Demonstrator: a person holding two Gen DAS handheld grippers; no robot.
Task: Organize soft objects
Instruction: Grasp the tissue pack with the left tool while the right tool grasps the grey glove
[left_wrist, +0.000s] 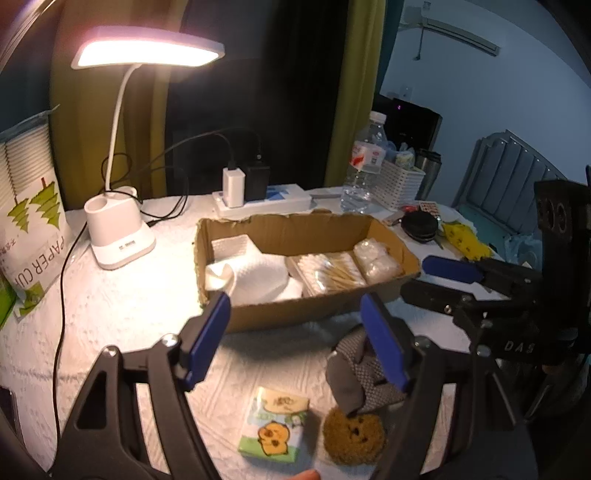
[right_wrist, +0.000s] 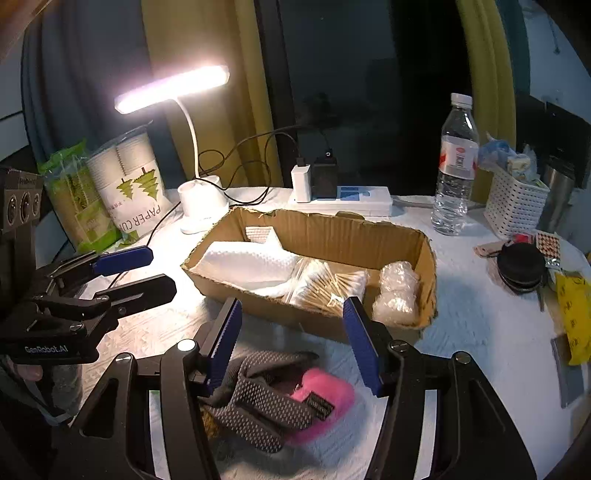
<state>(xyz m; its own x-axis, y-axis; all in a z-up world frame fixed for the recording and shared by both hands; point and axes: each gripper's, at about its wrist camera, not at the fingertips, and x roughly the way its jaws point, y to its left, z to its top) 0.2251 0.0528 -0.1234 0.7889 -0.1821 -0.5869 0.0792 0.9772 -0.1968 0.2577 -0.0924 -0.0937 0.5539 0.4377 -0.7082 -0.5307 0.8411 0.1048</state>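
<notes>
One cardboard box (right_wrist: 369, 236) sits in the middle of the surface (left_wrist: 122, 314), its long axis running left to right across both wrist views. Inside it lie one folded white cloth (right_wrist: 247, 264) at the left end, one pack of cotton swabs (right_wrist: 328, 286) in the middle with its sticks pointing along the box, and one clear bag of cotton balls (right_wrist: 397, 291) at the right end.

Outside the box, near the front edge of the surface, four soft things lie close together: one grey dotted glove (right_wrist: 258, 402) with its fingers pointing toward the box, one pink fluffy item (right_wrist: 325, 391) touching the glove and partly under it, one brown plush toy (left_wrist: 352, 435) just in front of the glove, and one tissue pack (left_wrist: 275, 424) just beside the toy, its long axis pointing roughly toward the box.

The left gripper (left_wrist: 295, 332) hangs above the tissue pack and toy with its fingers wide apart, holding nothing. The right gripper (right_wrist: 291, 339) hangs above the glove and pink item, its fingers equally spread and empty.

One lit desk lamp (left_wrist: 122, 236) stands toward the back left corner, one power strip (right_wrist: 354, 201) lies along the back edge, and one water bottle (right_wrist: 454, 166) stands beside one white basket (right_wrist: 513, 203) at the back right.
</notes>
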